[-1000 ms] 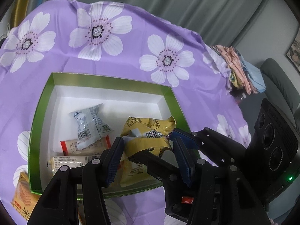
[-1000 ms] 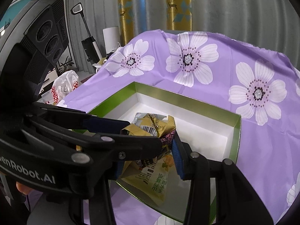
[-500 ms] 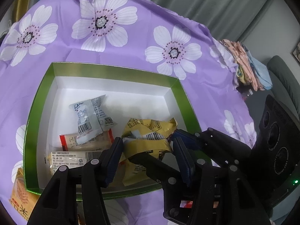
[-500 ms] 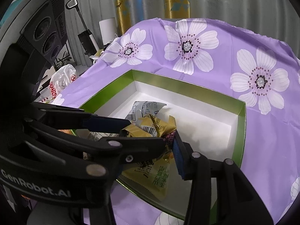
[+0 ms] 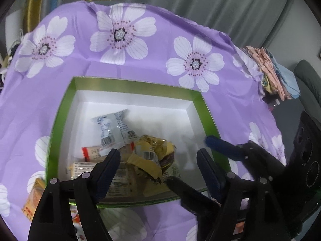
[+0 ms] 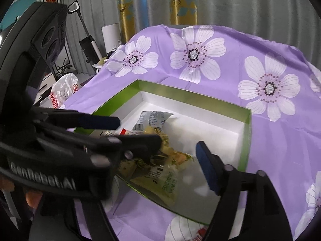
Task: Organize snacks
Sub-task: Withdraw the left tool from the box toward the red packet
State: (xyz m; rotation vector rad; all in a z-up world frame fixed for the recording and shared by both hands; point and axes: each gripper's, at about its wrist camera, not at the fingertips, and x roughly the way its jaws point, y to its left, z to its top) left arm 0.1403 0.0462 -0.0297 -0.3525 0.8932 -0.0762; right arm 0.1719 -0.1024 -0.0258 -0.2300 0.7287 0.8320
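Observation:
A green box point(image 5: 208, 112) with a white inside sits on the purple flowered cloth. In it lie a crumpled yellow snack packet point(image 5: 152, 156), a silver-blue packet point(image 5: 112, 126), a red-ended bar point(image 5: 94, 152) and a long white bar point(image 5: 84, 167). My left gripper point(image 5: 158, 158) is open above the box's near side, with the yellow packet lying loose between its fingers. My right gripper point(image 6: 160, 148) is open over the box's near corner point(image 6: 247, 140), above the yellow packet point(image 6: 166, 178). Its blue-padded fingertip point(image 5: 214, 141) crosses the left wrist view.
An orange snack packet point(image 5: 33, 196) lies on the cloth point(image 5: 140, 64) outside the box's near left corner. Folded cloths point(image 5: 274, 76) lie at the far right edge. A white plastic bag point(image 6: 62, 90) and a vacuum point(image 6: 88, 46) stand beyond the table.
Both grippers have opened wide and let go of the yellow packet, which now lies in the box. The left gripper's view has shifted slightly, so the box sits more to the right.

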